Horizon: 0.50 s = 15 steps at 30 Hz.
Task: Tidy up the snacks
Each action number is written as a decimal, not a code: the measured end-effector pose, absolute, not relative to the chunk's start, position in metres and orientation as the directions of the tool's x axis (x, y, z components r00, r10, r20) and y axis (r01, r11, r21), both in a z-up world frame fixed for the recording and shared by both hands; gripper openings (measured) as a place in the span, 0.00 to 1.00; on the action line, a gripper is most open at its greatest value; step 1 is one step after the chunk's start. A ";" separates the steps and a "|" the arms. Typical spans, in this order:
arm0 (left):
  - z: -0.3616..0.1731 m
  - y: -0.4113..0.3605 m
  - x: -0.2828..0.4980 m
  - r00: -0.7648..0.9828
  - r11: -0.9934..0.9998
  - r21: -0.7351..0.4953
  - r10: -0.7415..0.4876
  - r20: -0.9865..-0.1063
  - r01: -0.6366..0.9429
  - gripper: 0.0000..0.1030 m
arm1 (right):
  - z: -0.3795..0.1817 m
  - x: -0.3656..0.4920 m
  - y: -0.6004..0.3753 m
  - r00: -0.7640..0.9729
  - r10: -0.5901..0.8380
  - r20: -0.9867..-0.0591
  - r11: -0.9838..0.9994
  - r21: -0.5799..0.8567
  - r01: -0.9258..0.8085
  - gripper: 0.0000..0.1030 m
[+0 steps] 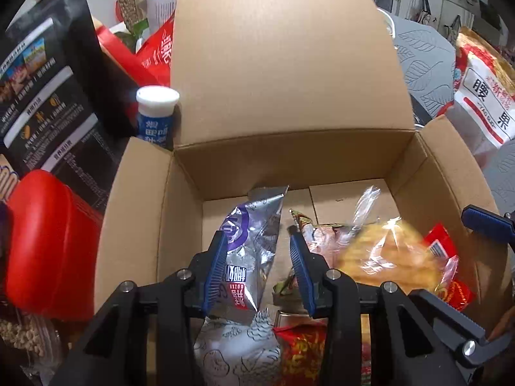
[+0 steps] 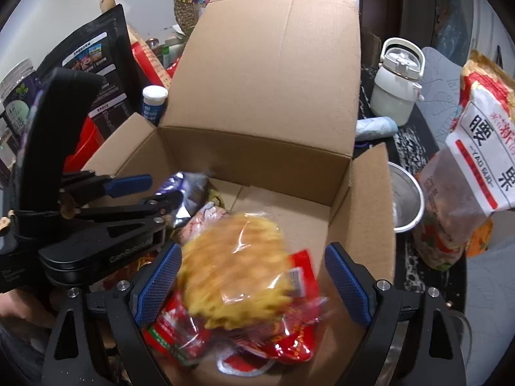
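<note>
An open cardboard box [image 1: 289, 160] [image 2: 257, 160] holds several snack packets. My left gripper [image 1: 257, 270] [image 2: 145, 193] hangs over the box's left part. Its narrow jaws are shut on a silver-and-purple packet [image 1: 251, 244] [image 2: 190, 186], which stands upright against the left pad. My right gripper [image 2: 252, 286] is wide open over the box's right part. A blurred clear bag of yellow snacks [image 2: 235, 257] [image 1: 386, 257] lies loose between and below its pads, on red packets [image 2: 289, 337]. One right finger [image 1: 486, 225] shows in the left wrist view.
Left of the box are a black pouch [image 2: 99, 64], a white-capped blue tube [image 2: 154, 103] and a red container [image 1: 42, 241]. To the right stand a bag of nuts [image 2: 476, 167], a steel bowl [image 2: 405, 199] and a white kettle [image 2: 397, 87].
</note>
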<state>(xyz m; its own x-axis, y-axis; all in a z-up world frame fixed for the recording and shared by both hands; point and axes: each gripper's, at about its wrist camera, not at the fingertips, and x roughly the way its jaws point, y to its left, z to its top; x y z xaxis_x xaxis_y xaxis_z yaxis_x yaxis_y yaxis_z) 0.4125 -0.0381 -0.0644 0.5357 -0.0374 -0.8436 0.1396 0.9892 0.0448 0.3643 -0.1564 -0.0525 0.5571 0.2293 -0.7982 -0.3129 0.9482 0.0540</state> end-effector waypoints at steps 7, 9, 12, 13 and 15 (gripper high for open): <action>-0.035 -0.038 0.395 0.583 0.990 0.023 -0.062 -0.810 0.138 0.39 | -0.037 0.350 -0.163 0.588 0.200 -0.784 0.955 0.021 -0.296 0.89; -0.026 -0.035 0.386 0.600 0.990 0.017 -0.070 -0.797 0.138 0.39 | -0.031 0.345 -0.165 0.600 0.194 -0.776 0.958 0.019 -0.285 0.89; -0.018 -0.028 0.374 0.622 0.991 0.024 -0.065 -0.780 0.133 0.39 | -0.020 0.337 -0.167 0.621 0.182 -0.763 0.962 0.008 -0.272 0.89; -0.012 -0.026 0.369 0.630 0.991 0.024 -0.065 -0.774 0.131 0.39 | -0.016 0.334 -0.167 0.628 0.176 -0.758 0.963 0.000 -0.270 0.89; -0.004 -0.025 0.361 0.641 0.991 0.022 -0.069 -0.764 0.133 0.39 | -0.005 0.325 -0.166 0.647 0.178 -0.742 0.962 -0.008 -0.275 0.89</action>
<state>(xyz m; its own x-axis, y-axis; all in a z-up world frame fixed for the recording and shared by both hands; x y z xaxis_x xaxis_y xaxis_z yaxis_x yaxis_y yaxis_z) 0.3610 -0.0250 -0.0037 0.6413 -0.0692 -0.7642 0.1334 0.9908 0.0223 0.3249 -0.1662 -0.0046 0.6467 0.1783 -0.7416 -0.2745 0.9615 -0.0082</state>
